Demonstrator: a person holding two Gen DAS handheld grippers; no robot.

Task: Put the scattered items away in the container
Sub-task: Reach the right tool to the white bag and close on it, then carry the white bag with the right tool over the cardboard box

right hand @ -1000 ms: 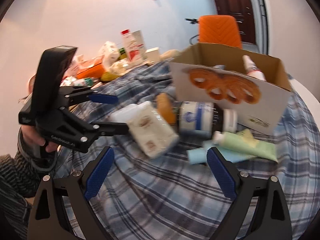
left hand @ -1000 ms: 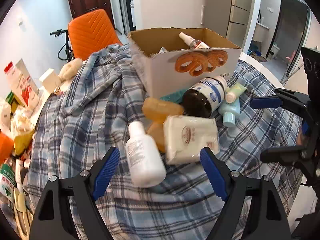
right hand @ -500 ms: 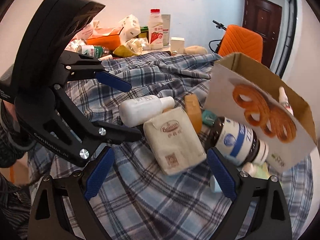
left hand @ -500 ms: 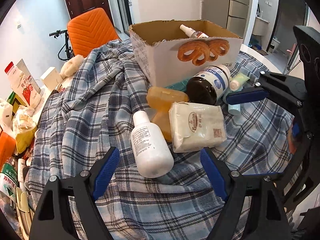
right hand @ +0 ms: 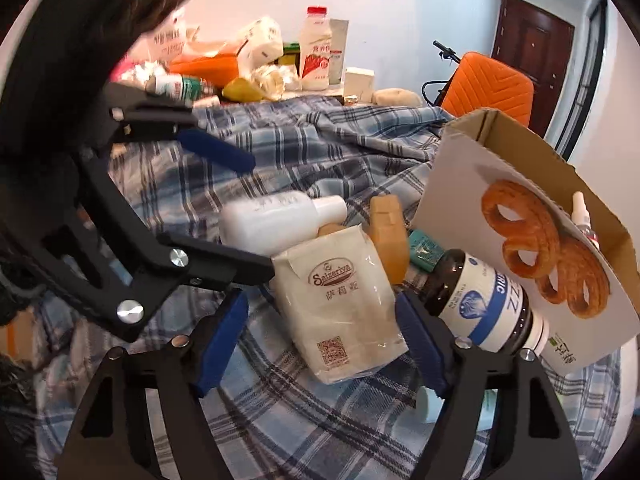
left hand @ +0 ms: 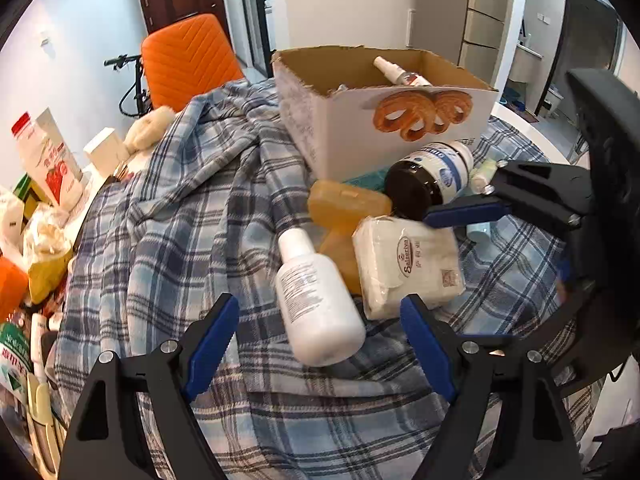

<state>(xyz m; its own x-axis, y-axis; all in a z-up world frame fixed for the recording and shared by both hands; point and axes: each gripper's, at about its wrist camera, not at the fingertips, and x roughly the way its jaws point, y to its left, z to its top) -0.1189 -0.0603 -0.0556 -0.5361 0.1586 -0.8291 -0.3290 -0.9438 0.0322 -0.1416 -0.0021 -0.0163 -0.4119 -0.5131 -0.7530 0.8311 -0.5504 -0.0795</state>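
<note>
While the cardboard box [left hand: 332, 120] stands toward the far edge of the table, holding one spray bottle [left hand: 396, 72], pickup is the step in hand.
- Right gripper [right hand: 320, 340]: jaws closing around the tissue pack [right hand: 340, 300], pads not yet pressing.
- Left gripper [left hand: 320, 336]: jaws wide, empty, over the white bottle [left hand: 316, 300].
- Next, by judgement: clamp pack firmly, lift clear of the dark jar [right hand: 480, 304], carry into box.
</note>
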